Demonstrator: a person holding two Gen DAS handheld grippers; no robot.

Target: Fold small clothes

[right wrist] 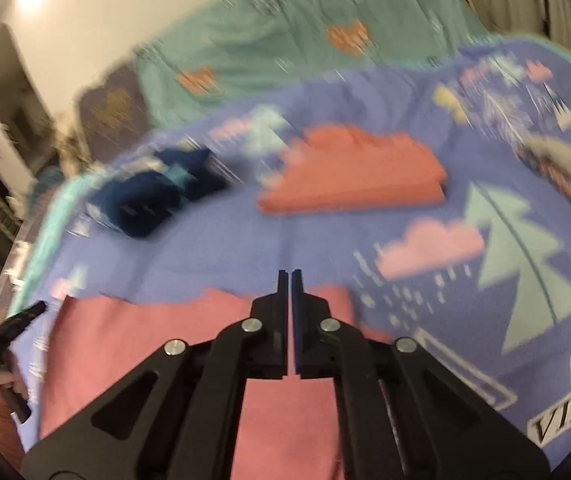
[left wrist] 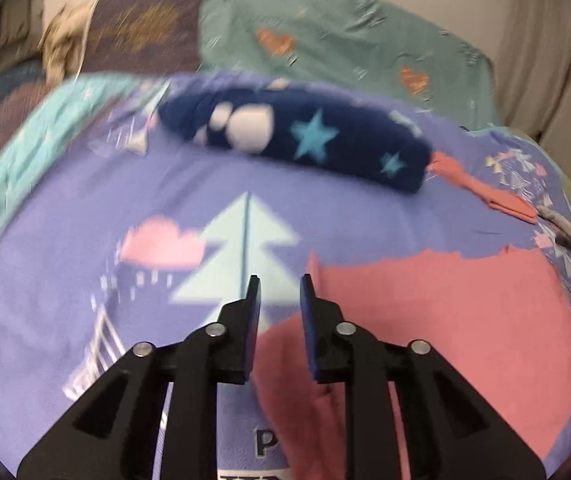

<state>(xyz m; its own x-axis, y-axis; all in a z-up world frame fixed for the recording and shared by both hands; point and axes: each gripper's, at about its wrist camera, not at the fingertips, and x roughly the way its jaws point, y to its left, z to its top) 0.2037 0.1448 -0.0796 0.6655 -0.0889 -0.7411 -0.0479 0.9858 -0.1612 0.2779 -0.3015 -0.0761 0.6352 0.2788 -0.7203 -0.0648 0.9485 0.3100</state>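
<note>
A pink cloth [left wrist: 445, 320] lies flat on the purple printed bedspread [left wrist: 65, 240]; it also shows in the right wrist view [right wrist: 133, 344]. My left gripper [left wrist: 280, 286] is open and empty, just above the cloth's left edge. My right gripper [right wrist: 290, 280] is shut, over the cloth's far edge; I cannot see cloth between its fingertips. A folded navy garment with stars [left wrist: 305, 140] and a folded orange garment [right wrist: 357, 176] lie farther back. Both views are motion-blurred.
A teal pillow with orange hearts [left wrist: 325, 40] and a dark purple pillow [left wrist: 141, 32] lie at the bed's head. A grey garment [right wrist: 565, 156] lies at the right. The left gripper [right wrist: 9, 332] and hand show at the right view's left edge.
</note>
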